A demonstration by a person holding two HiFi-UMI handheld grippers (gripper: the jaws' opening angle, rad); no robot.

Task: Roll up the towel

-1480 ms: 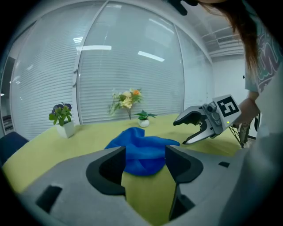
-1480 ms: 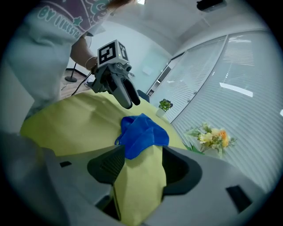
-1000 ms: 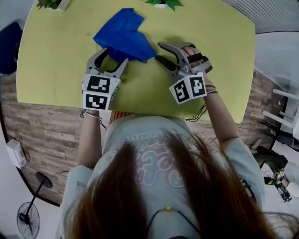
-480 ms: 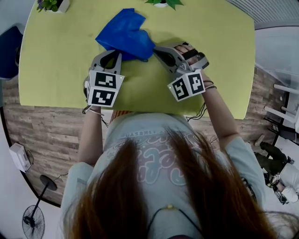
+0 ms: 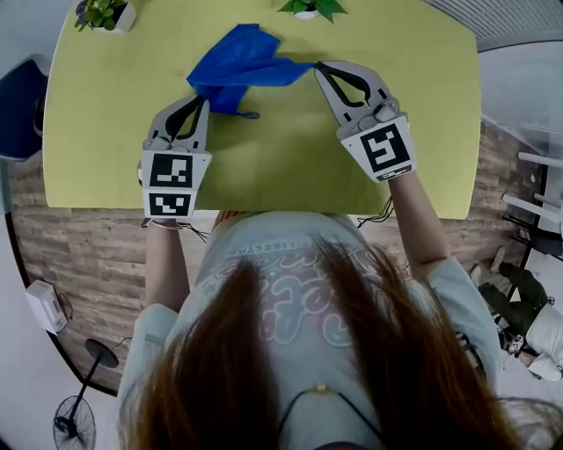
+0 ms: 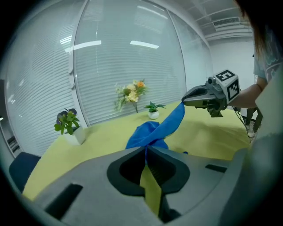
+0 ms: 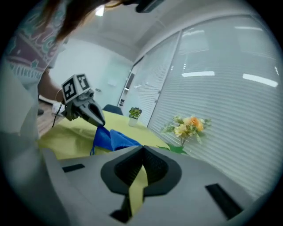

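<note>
1. Towel [image 5: 239,66], blue, lies bunched at the far middle of the counter [image 5: 290,158], with one edge pulled taut off the surface between the two tools.
2. Left tool [image 5: 203,101] is clenched on a near towel corner, its jaws having just closed on it. Right tool [image 5: 318,68] is clenched on the other corner.
3. Done so far: the corners are gripped, nothing more.
4. Left to do, as I judge it: spread the towel flat, then do all the rolling. No roll has started.

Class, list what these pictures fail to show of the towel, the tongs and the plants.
Right gripper view: the towel corner in the right tongs, hidden behind their own body.
Head view: both potted plants, clipped by the top edge.
Head view: the flower bouquet, beyond the top edge.
</note>
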